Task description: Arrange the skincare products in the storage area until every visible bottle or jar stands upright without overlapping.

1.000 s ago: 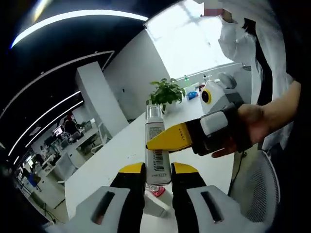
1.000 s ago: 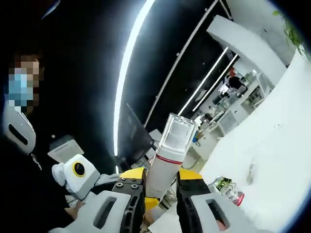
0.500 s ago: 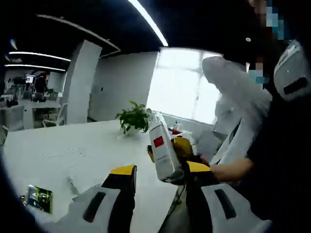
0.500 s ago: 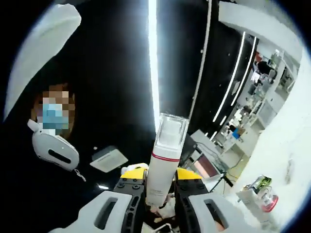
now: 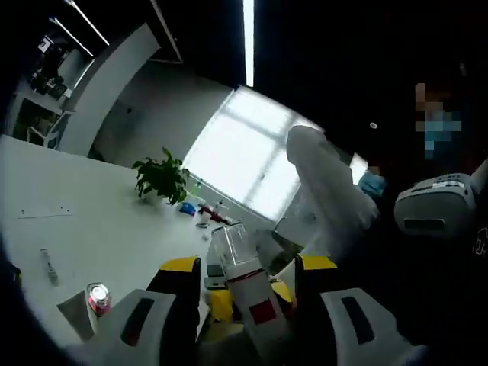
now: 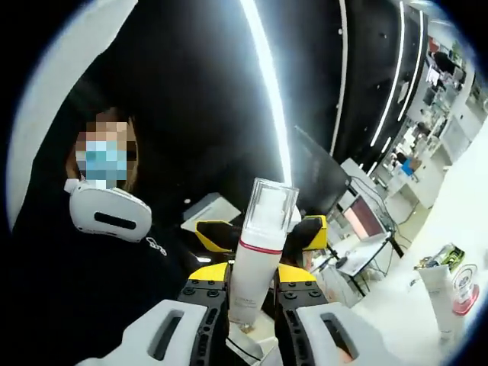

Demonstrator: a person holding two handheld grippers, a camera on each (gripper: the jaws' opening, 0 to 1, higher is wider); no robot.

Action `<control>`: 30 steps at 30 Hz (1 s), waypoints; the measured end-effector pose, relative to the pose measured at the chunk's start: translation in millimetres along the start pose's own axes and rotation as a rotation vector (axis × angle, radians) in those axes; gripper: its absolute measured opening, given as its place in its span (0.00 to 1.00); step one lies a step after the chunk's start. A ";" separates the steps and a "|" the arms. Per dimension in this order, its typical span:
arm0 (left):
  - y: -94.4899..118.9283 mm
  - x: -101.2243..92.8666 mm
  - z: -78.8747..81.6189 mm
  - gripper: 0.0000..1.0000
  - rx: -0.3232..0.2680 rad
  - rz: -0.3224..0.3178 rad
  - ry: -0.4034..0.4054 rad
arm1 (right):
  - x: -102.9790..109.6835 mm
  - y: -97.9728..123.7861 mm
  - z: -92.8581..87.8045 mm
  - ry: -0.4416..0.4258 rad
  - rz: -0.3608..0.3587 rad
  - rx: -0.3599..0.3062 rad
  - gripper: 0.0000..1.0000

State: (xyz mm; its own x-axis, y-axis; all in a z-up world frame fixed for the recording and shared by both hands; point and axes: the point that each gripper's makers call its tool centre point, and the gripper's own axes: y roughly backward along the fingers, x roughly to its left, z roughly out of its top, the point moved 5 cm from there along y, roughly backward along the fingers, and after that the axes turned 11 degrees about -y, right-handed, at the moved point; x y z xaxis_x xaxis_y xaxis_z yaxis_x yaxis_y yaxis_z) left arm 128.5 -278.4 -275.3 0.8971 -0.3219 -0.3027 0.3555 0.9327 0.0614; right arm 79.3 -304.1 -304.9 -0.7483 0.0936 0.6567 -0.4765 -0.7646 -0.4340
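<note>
A white pump bottle [image 6: 259, 259] with a clear cap and a red band stands upright in my right gripper [image 6: 252, 274], which is shut on its lower body. In the left gripper view the same bottle [image 5: 245, 286], with a red square label, rises between the wide-apart jaws of my left gripper [image 5: 248, 267], which is open. The right gripper's yellow jaws [image 5: 221, 305] hold the bottle low down. A small jar with a red top [image 5: 97, 297] sits on the white table [image 5: 91, 229]. A white tube [image 6: 438, 301] stands on the table beside a red-rimmed jar [image 6: 463, 290].
A potted plant [image 5: 162, 177] stands at the far side of the table, with small items [image 5: 202, 215] beside it. A thin pen-like object [image 5: 47, 265] lies on the table. A green box [image 6: 446, 255] sits behind the tube. A person in dark clothes is close behind the grippers.
My left gripper, shut on the bottle a second ago, has let go and now stands open around it. The right gripper keeps its hold. Both views have swung round.
</note>
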 end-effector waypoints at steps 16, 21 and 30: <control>-0.4 12.4 -9.0 0.18 0.082 0.202 -0.062 | -24.3 9.4 2.4 0.067 -0.210 -0.011 0.14; 6.5 19.9 -1.2 0.18 0.078 0.332 -0.150 | -30.2 4.3 10.0 0.177 -0.305 -0.057 0.16; 24.3 43.4 2.2 0.18 0.076 0.642 -0.290 | -52.4 -8.1 6.1 0.333 -0.608 -0.039 0.24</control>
State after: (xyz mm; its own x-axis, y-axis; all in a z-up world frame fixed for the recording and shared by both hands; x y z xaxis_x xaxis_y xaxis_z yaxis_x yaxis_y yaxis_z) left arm 176.7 -270.0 -284.9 0.9655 0.2474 0.0809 -0.2593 0.9422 0.2124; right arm 125.2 -306.7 -332.1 -0.4421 0.6932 0.5692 -0.8676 -0.4916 -0.0752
